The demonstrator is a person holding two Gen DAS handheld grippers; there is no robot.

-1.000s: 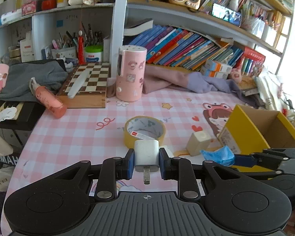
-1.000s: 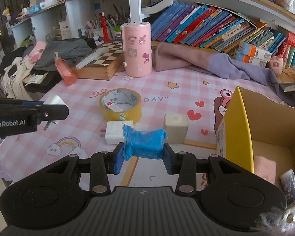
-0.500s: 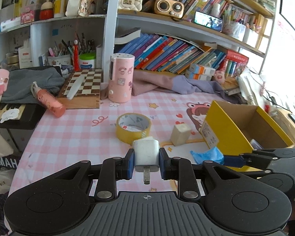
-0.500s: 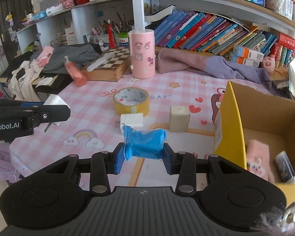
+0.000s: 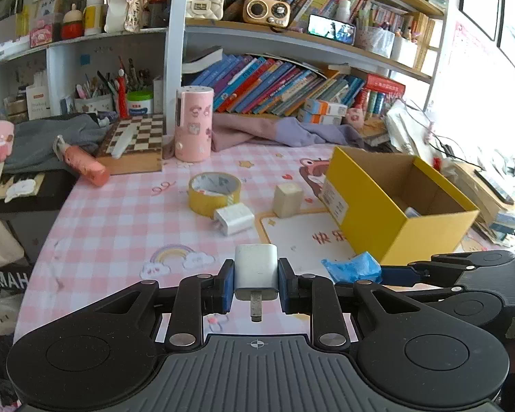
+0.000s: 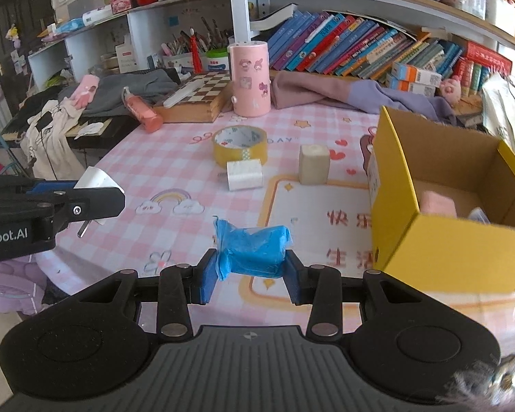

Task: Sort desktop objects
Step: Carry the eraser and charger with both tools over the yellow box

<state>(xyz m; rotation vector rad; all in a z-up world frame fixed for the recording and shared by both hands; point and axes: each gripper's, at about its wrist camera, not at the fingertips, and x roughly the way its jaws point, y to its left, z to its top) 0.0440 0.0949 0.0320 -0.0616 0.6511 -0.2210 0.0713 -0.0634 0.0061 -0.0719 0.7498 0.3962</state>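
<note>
Left gripper [image 5: 256,283]: closed on a white plastic charger plug [image 5: 256,271], which is clamped between the blue fingers [image 5: 226,285] with its metal prong turned back toward the camera; it is held above the surface.
Right gripper [image 6: 250,276]: closed on a crumpled blue plastic-wrapped packet [image 6: 252,250], which is pinched between the blue fingers [image 6: 207,279] and held clear of the surface, just beside the box's near corner.
Surface [image 5: 120,226]: a pink checked cloth with cartoon prints is spread over it.
Yellow cardboard box [image 6: 446,250]: it stands open on the right; a pink soft item [image 6: 436,202] is seen inside.
Second white charger block [image 5: 233,219]: it lies on the cloth, touching or just beside a roll of yellow tape [image 5: 213,194].
Cream cube [image 5: 287,199]: it is upright, between the tape roll and the box.
Pink cylindrical container [image 5: 193,124]: it stands upright at the back, beside a wooden chessboard [image 5: 134,144].
Orange-pink bottle [image 5: 86,166]: it lies on its side by the chessboard.
</note>
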